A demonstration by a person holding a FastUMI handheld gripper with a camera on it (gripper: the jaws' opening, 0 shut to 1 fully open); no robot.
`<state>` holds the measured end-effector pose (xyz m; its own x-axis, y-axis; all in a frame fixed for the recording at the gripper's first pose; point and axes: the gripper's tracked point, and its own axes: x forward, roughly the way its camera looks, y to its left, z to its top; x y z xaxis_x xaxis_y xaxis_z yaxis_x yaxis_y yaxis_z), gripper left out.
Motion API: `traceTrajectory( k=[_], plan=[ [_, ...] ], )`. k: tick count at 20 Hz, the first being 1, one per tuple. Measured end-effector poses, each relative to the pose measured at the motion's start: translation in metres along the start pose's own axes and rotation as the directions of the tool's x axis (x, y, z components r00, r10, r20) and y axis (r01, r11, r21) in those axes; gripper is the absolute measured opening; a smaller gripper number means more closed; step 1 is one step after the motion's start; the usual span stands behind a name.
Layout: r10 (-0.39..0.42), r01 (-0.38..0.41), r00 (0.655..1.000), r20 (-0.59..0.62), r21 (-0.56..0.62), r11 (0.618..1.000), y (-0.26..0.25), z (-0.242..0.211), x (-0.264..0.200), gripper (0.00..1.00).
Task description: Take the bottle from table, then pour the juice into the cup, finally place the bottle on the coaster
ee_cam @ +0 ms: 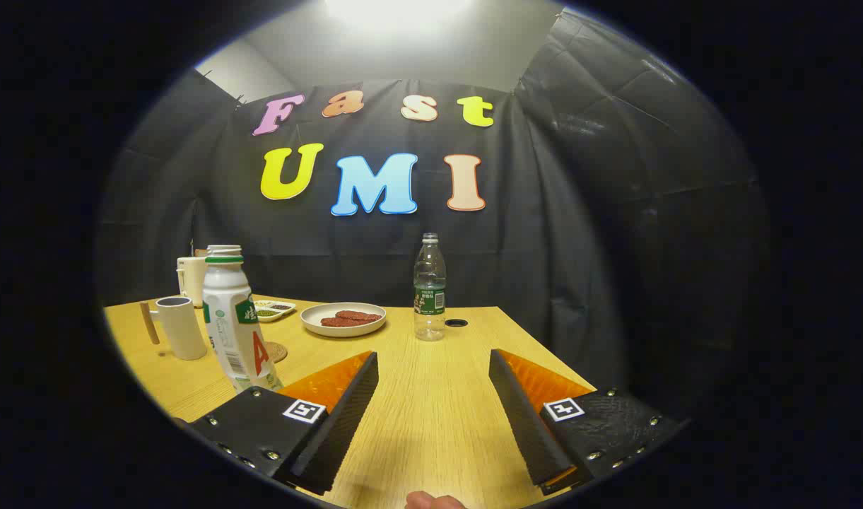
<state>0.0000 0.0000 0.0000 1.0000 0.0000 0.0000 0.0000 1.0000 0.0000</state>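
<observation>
The gripper (433,367) hangs low over the wooden table (431,417) with its two fingers spread wide apart and nothing between them but bare tabletop. At the very near edge, between the finger bases, a bit of a person's finger (435,500) shows. Just to the left of the left finger, close beside it but outside the gap, stands the white bottle (235,329) with a green band under its cap and a printed label; it stands upright, leaning slightly in the fisheye view, and whether it touches the finger's outer side cannot be told. Behind the bottle, peeking out at its right, lies a round woven coaster (278,351), flat on the table and partly hidden by the bottle. Farther left stands the pale cup (180,326) with a wooden handle sticking out on its left side, apart from the bottle. Behind the cup, near the far left of the table, are a cream-coloured container (190,276) and a jar-like thing whose top shows just above the bottle's cap. A small flat dish (274,309) with dark portions lies beyond the bottle, and to its right a round plate (343,319) holds two reddish-brown patties. Straight ahead of the open fingers, well beyond them and near the far edge, a clear plastic water bottle (430,288) stands upright, with a small dark ring (456,323) lying on the table just right of it.
</observation>
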Motion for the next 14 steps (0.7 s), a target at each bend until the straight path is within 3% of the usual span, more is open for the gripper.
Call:
traceTrajectory(
  k=[7,14],
  plan=[
    [0.008,-0.009,0.999,0.034,0.052,0.999,0.011,0.039,0.033,0.97],
    [0.016,-0.016,1.000,0.004,0.049,0.999,0.054,0.055,-0.020,0.97]
  ],
)
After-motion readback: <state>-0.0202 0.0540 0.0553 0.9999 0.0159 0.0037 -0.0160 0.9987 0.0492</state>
